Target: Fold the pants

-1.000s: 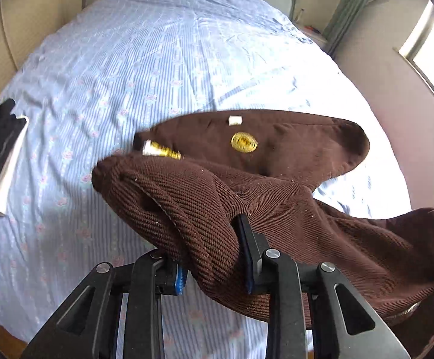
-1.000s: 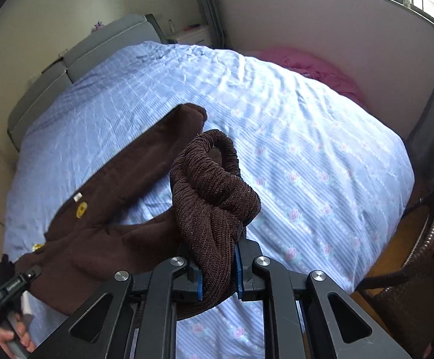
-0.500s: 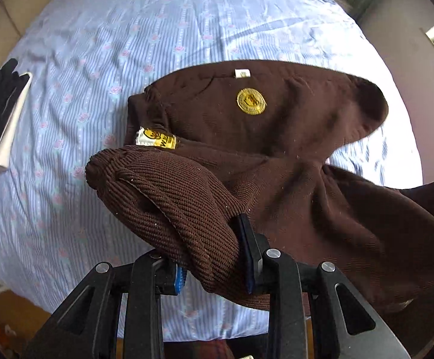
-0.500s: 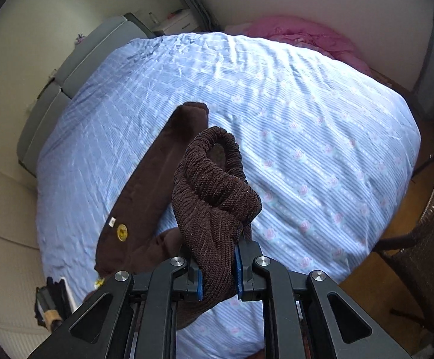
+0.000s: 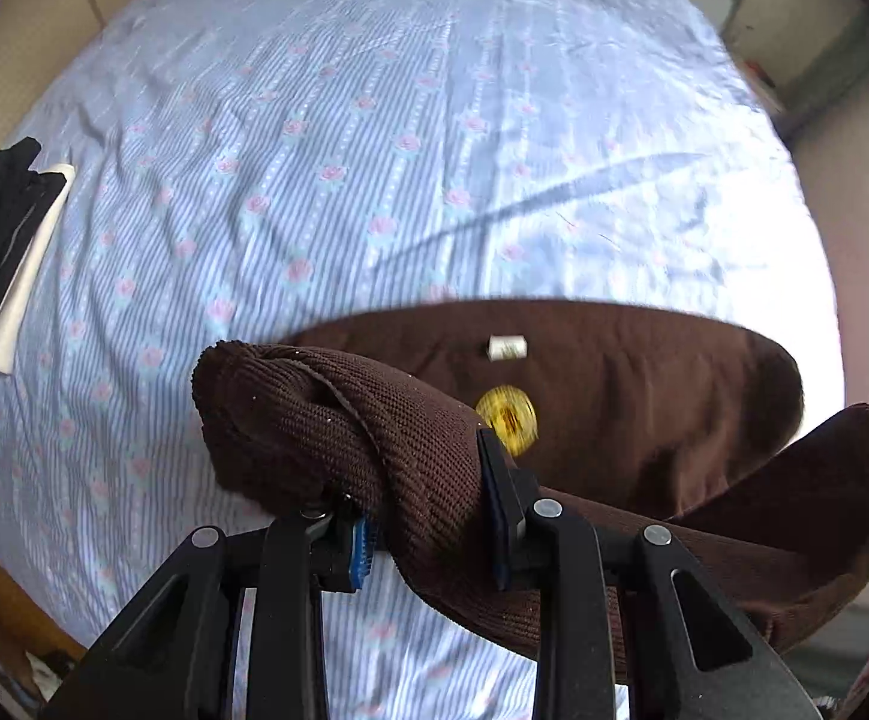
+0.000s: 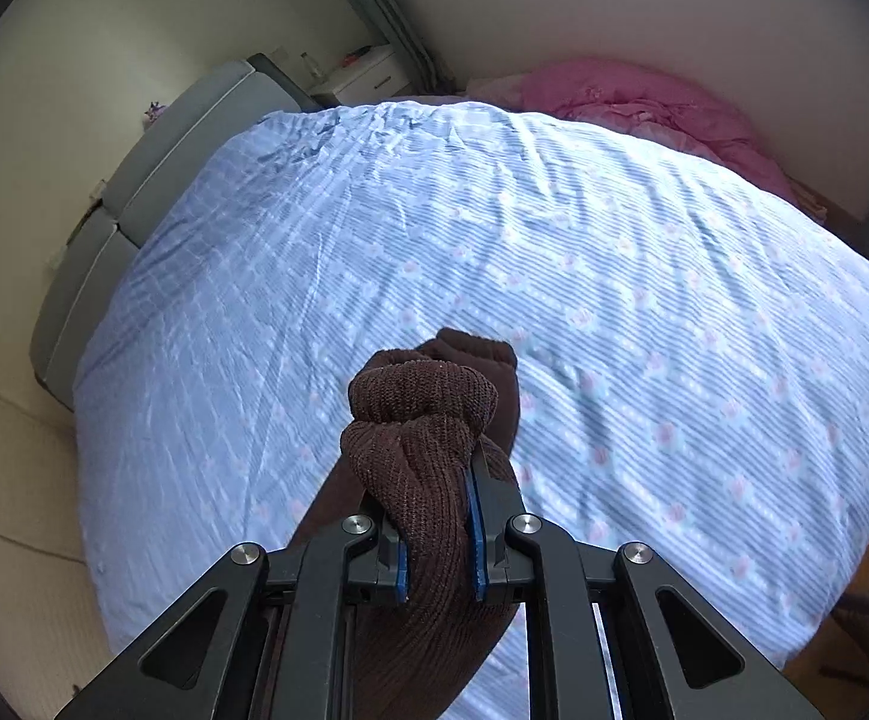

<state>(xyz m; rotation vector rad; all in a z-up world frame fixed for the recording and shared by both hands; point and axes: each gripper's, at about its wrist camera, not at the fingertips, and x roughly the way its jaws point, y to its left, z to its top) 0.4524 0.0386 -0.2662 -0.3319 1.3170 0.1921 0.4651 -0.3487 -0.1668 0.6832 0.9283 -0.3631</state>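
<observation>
Two grippers clamp ribbed cuffs: my left gripper and right gripper each pinch the brown pants. Since a second ago I carried both cuffs across the bed; the legs now double over the waist near its front edge.

No readable text is showing: the round yellow sticker and small white tag on the brown pants, right of centre, are appearing blurred.

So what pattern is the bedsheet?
Bedsheet: light blue stripes with small pink flowers, clearest in the left wrist view.
</observation>
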